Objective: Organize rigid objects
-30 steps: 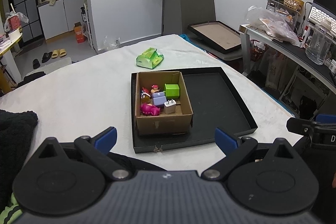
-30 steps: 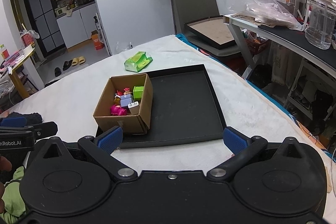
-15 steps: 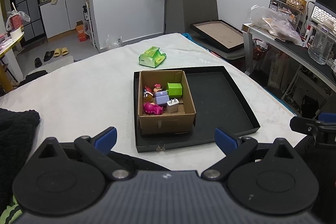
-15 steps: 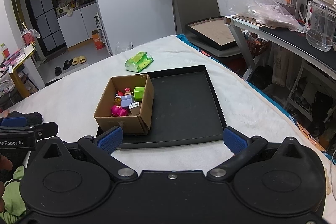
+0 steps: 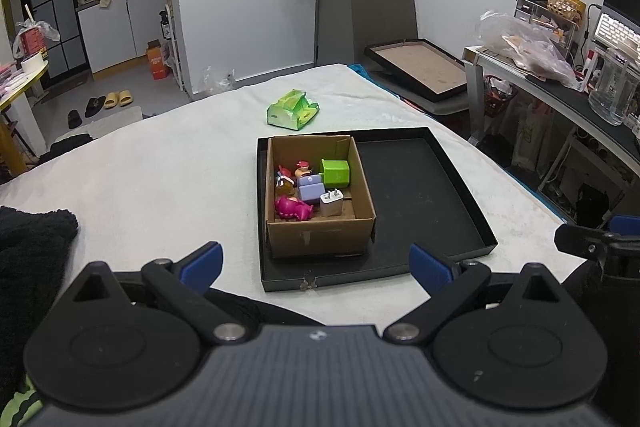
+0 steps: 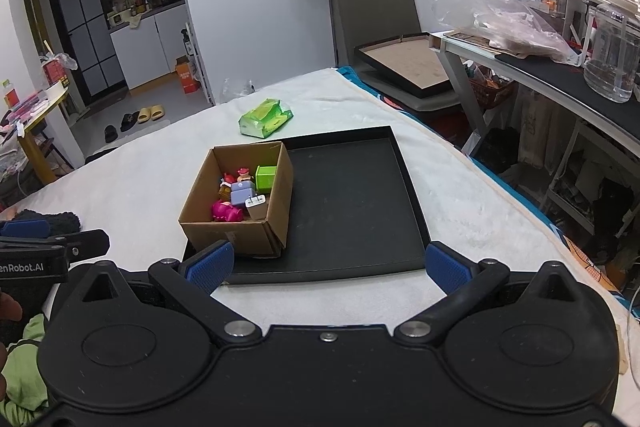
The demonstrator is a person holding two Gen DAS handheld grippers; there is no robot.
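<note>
A brown cardboard box point(image 5: 320, 237) point(image 6: 236, 235) stands in the left part of a black tray point(image 5: 420, 195) point(image 6: 352, 203) on the white cloth. Inside lie a green cube point(image 5: 336, 173) point(image 6: 265, 177), a lilac block point(image 5: 311, 191) point(image 6: 241, 195), a white plug adapter point(image 5: 332, 203) point(image 6: 256, 203), a pink toy point(image 5: 292, 209) point(image 6: 226, 211) and small figures point(image 5: 285, 179). My left gripper point(image 5: 316, 263) hangs open, near the tray's front edge. My right gripper point(image 6: 328, 263) is open too, at the tray's near edge. Both hold nothing.
A green packet point(image 5: 293, 109) point(image 6: 265, 118) lies on the cloth beyond the tray. A dark fuzzy cloth point(image 5: 32, 251) sits at the left. A chair with a framed board point(image 5: 420, 67) and a cluttered desk point(image 6: 560, 67) stand to the right of the bed edge.
Both views have shifted slightly, with the box and tray drifting a little right and up in the left wrist view. Both grippers stay open; nothing in the box moved.
</note>
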